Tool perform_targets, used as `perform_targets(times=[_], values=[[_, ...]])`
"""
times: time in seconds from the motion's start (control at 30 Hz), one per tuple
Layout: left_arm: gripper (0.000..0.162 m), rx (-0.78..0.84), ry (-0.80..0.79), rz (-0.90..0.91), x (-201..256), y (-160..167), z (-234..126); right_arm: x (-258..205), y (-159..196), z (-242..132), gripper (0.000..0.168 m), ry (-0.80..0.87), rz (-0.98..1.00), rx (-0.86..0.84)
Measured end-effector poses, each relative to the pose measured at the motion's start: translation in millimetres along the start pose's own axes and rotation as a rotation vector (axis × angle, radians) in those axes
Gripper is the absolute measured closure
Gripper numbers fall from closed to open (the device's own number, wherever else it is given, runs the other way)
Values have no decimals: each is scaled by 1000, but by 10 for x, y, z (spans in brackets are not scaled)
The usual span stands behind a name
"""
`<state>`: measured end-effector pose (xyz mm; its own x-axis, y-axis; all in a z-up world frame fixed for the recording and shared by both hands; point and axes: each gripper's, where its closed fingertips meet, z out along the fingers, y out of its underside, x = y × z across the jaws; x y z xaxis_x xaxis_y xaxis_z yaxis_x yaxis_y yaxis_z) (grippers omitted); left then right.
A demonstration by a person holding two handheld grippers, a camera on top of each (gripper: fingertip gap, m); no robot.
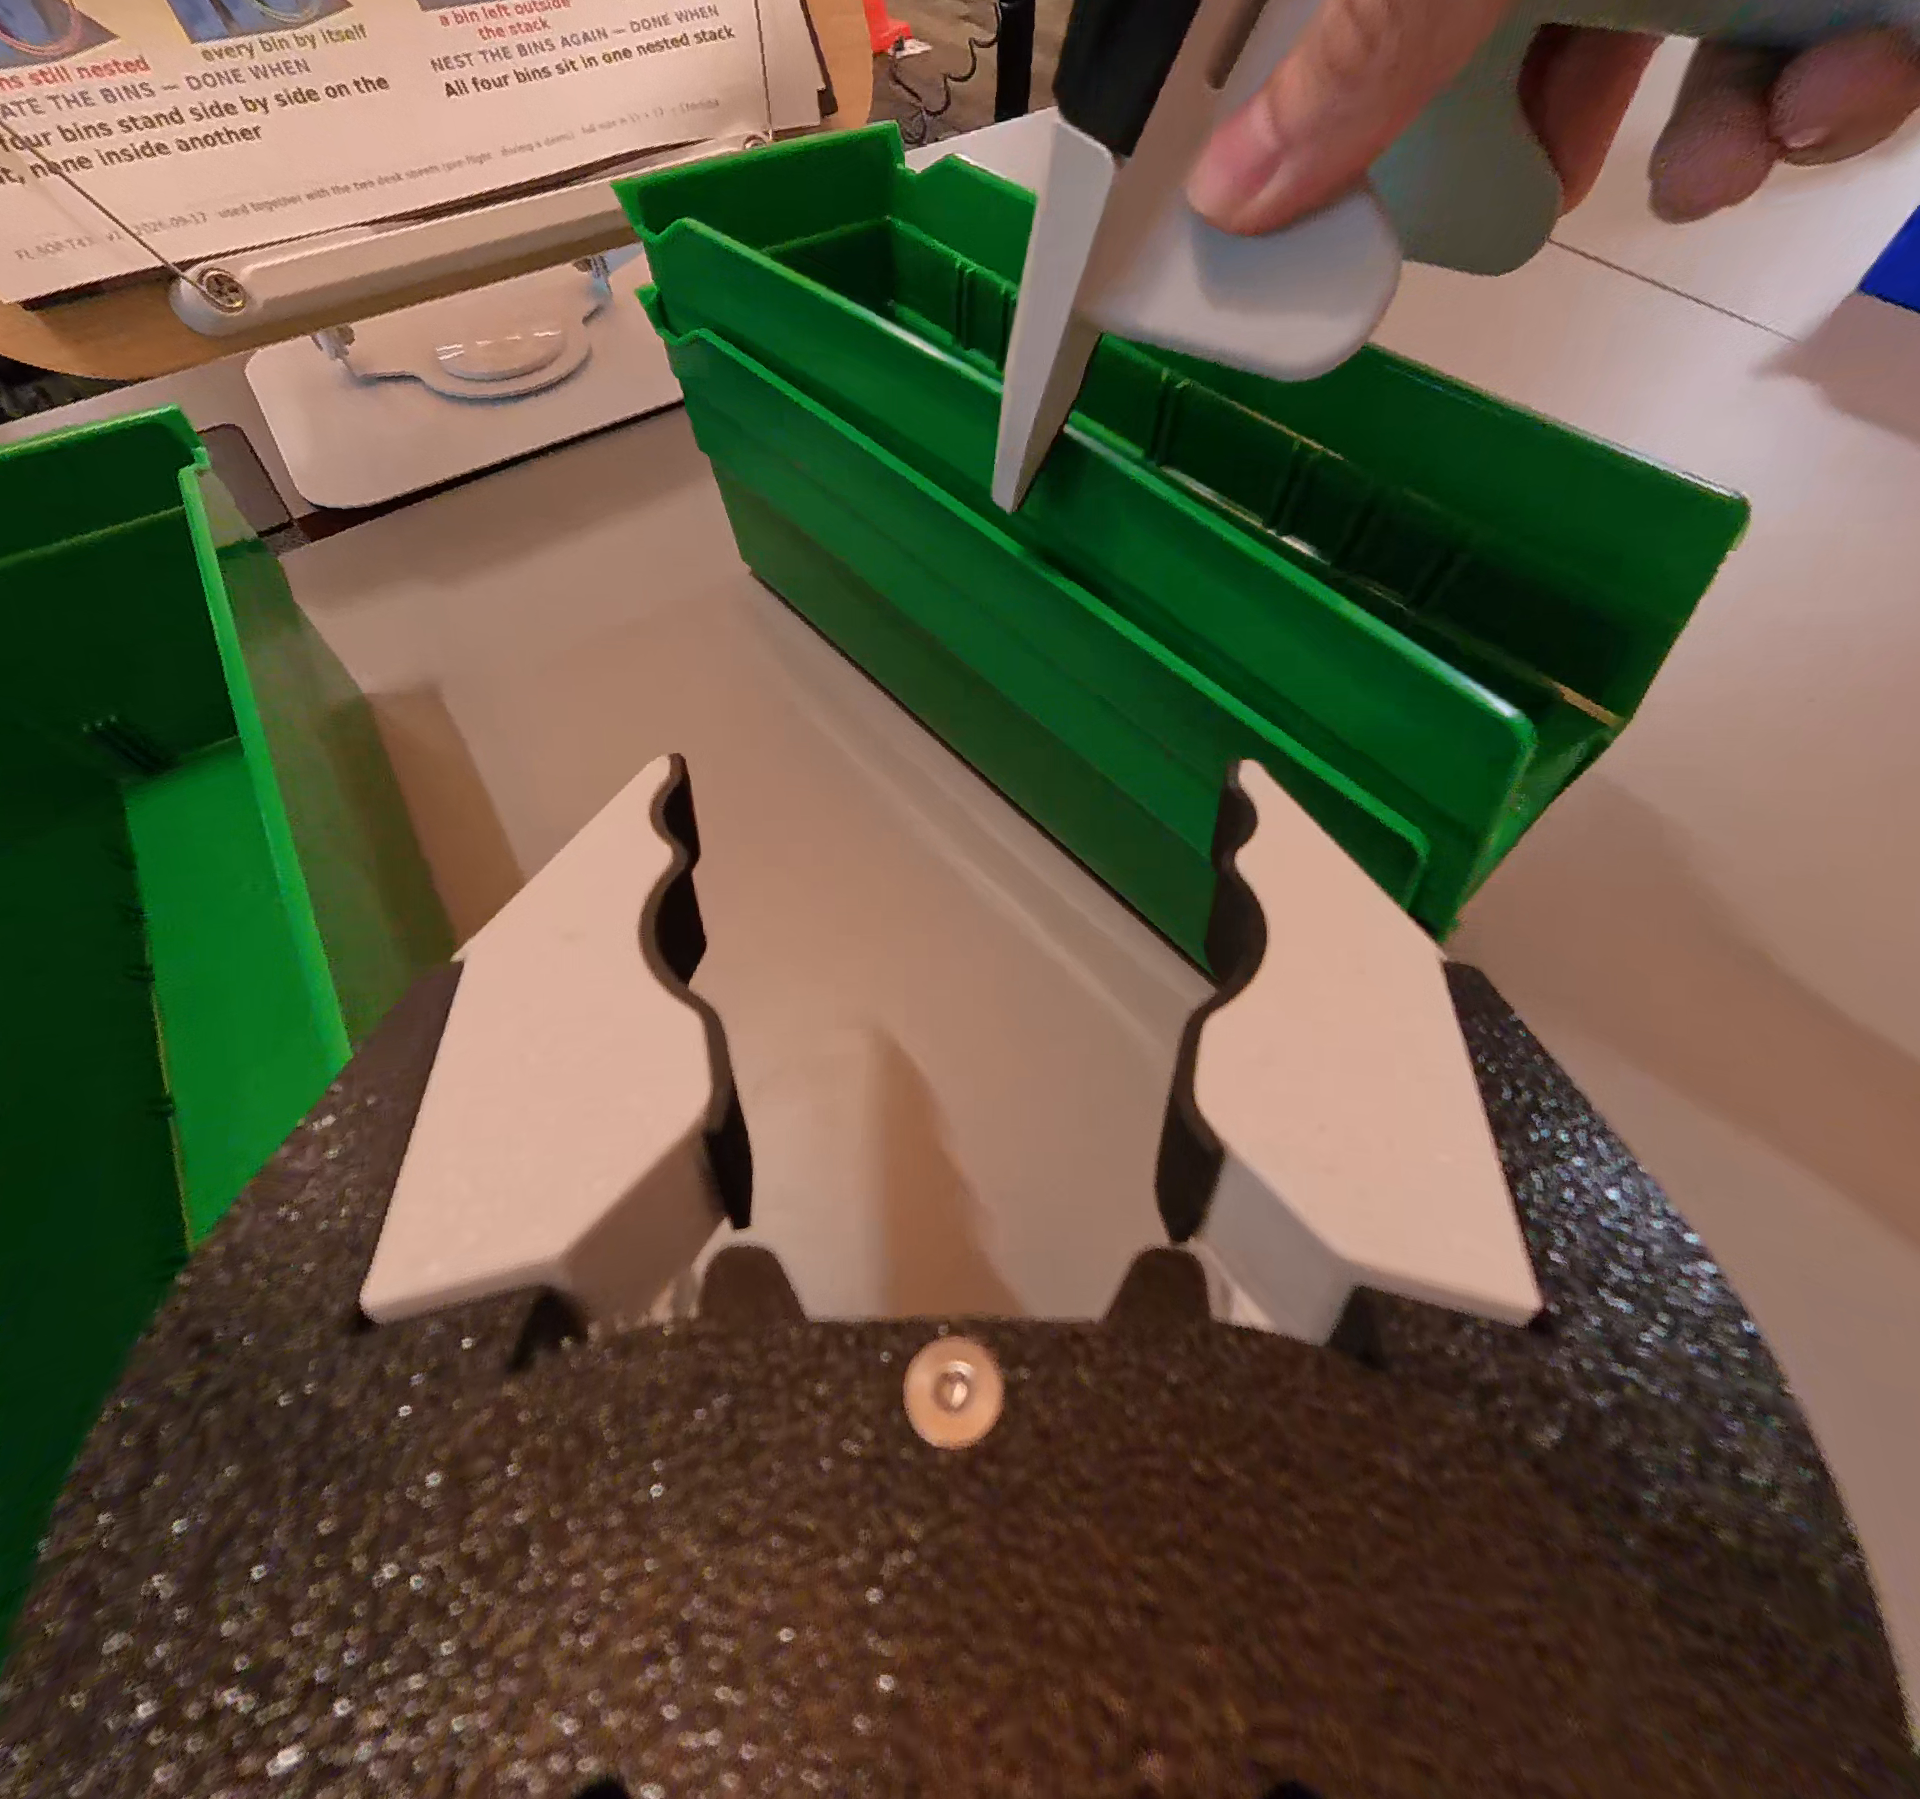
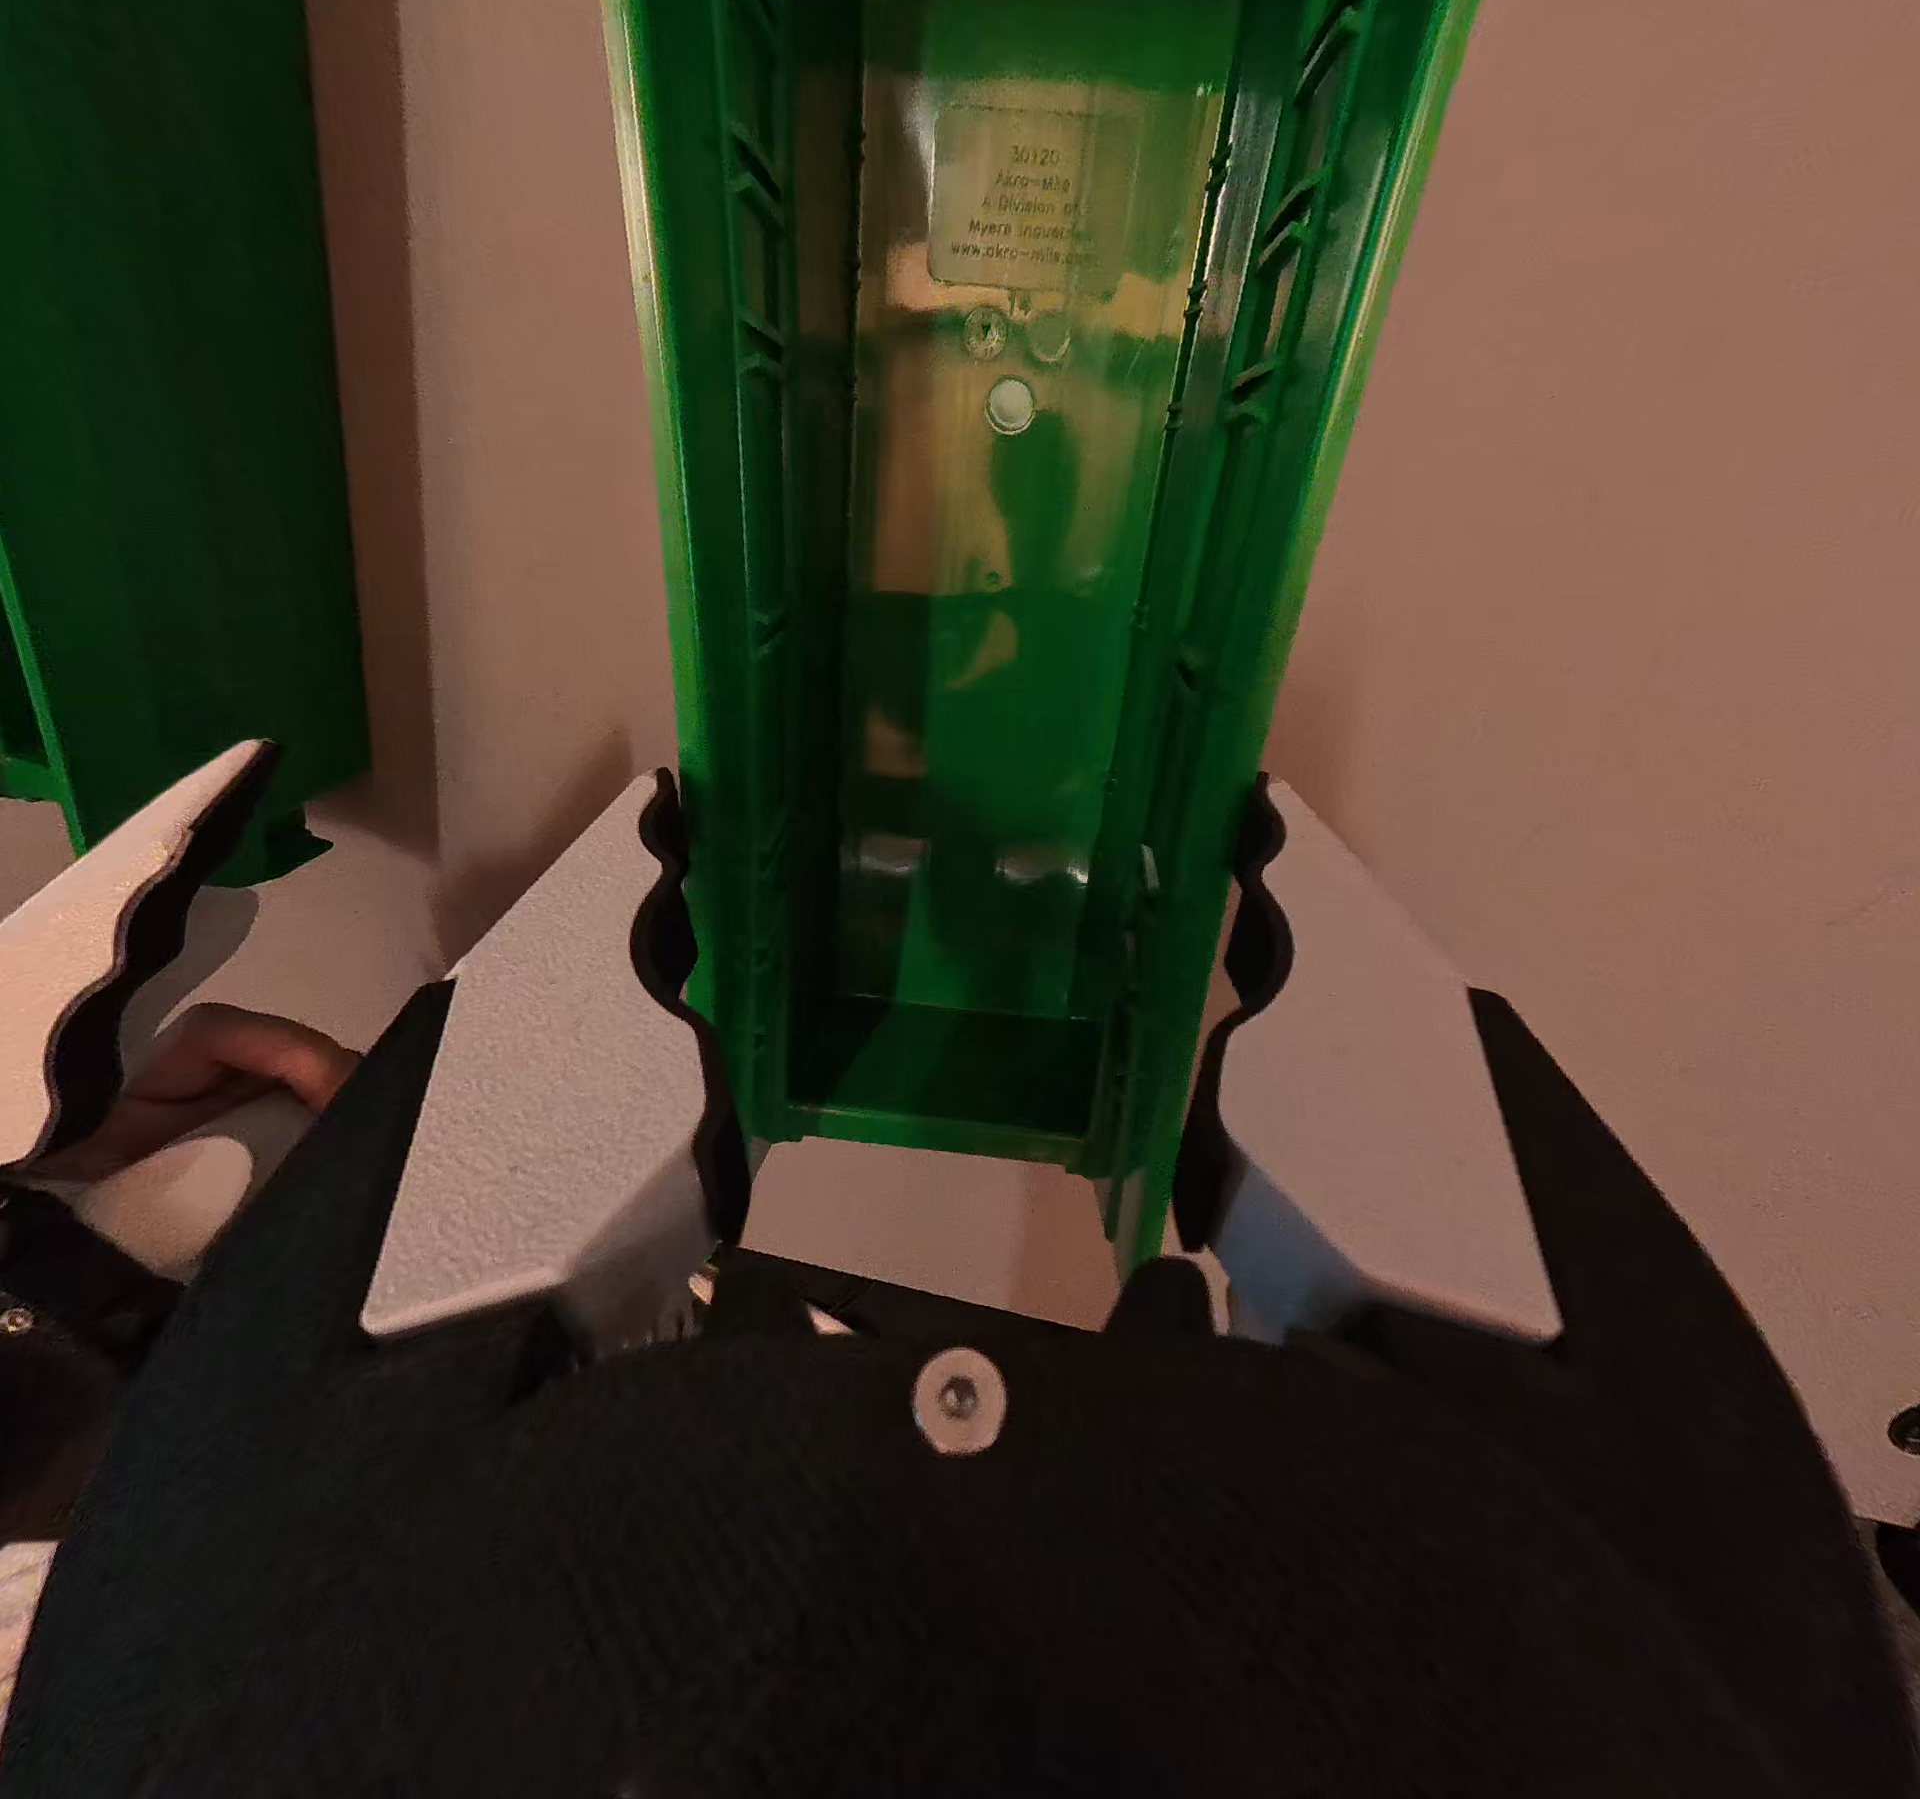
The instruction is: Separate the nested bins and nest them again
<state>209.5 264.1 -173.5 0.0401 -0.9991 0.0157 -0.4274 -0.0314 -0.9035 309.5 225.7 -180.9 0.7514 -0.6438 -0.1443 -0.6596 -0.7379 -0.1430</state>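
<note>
Right hand-held gripper straddles the nested green bins on the pale counter.

The stack of long, narrow green plastic bins (image 1: 1195, 544) stands mid-counter (image 1: 1558, 918), a separate green plastic bin (image 1: 135, 814) well apart to its left. The right hand-held gripper (image 2: 961, 1001) comes down from above, jaws apart around the innermost bin's (image 2: 1039, 502) side walls, one fingertip (image 1: 1023, 471) dipping inside the rim. The left hand-held gripper (image 1: 951, 918) hangs spread and empty beside the stack. These thin, stiff, glossy shells look light and slippery; clamping a wall near the rim seems safest.
</note>
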Motion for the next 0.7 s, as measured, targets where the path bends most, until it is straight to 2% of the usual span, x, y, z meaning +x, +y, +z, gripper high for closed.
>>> perform_targets(times=[0.37, 0.7], values=[[65, -3, -8, 13, 30, 9, 30, -8, -18, 28, 57, 49, -45, 1], [67, 99, -96, 37, 18, -184, -62, -9, -35, 39, 56, 29, -70, 27]])
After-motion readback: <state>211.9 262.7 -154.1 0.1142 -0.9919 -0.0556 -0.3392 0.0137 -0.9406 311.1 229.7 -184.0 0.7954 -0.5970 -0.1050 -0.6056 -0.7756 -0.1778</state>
